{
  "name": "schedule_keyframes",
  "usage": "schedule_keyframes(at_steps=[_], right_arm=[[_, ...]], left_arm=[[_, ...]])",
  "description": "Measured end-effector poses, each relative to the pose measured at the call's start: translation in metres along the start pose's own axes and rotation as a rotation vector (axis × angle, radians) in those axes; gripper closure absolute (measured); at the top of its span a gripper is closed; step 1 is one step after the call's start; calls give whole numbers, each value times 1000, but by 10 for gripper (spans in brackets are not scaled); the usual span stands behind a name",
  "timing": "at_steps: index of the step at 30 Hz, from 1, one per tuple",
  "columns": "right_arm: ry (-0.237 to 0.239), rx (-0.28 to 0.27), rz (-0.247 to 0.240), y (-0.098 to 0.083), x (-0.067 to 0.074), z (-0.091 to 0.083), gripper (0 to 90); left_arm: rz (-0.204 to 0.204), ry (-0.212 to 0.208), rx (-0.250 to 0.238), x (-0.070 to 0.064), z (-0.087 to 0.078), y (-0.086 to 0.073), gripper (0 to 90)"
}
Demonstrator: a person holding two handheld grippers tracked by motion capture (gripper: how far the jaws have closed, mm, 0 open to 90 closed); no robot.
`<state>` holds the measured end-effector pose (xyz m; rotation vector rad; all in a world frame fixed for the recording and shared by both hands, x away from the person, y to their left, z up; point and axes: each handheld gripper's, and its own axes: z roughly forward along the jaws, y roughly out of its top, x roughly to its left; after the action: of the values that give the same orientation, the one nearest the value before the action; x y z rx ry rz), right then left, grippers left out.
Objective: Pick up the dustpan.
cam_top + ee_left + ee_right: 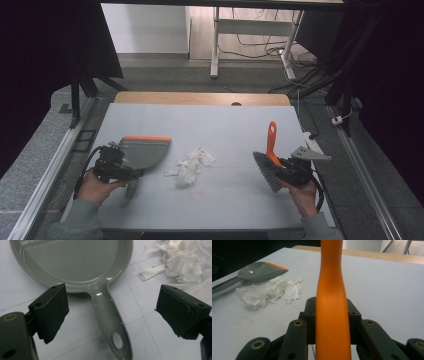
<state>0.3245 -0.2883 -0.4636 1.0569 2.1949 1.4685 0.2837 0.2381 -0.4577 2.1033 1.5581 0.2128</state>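
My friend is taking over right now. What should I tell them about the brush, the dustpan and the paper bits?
Left gripper: open, jaws either side of the grey dustpan's handle, not pressing it.
Right gripper: shut on the orange brush handle, bristles pointing toward the middle.
Torn white paper lies heaped on the table between dustpan and brush.
Done: brush picked up.
Left: grip the dustpan, sweep the paper into it.

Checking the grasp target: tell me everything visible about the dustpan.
The dustpan is grey, glossy plastic by the look, with an orange strip along its far lip. It lies flat on the table's left side, pan facing up and empty, its handle with a hanging hole pointing toward the person. The left tongs straddle the handle, open, not touching. The tissue pile lies just right, apart.
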Motion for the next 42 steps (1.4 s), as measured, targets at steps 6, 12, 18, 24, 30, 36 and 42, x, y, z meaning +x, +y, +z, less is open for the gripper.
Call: schedule_keyframes(at_steps=[6,12,18,24,30,36,42], right_arm=[[-1,6,-7,0,-1,2,700],[0,7,-10,0,0,3,700],[-1,8,-13,0,0,3,700],[-1,9,-15,0,1,4,700],[-2,10,-16,0,1,4,700],[-4,9,-20,0,1,4,700],[-11,7,-22,0,1,5,700]], left_arm=[[-54,-32,19,10,14,-6,106],[-86,-64,38,14,27,-10,106],[-108,-55,64,14,45,-12,130],[-117,-33,74,14,54,-13,158],[-147,-43,57,18,60,-14,221],[-159,-35,48,19,63,-15,292],[-183,-41,14,23,61,-15,419]])
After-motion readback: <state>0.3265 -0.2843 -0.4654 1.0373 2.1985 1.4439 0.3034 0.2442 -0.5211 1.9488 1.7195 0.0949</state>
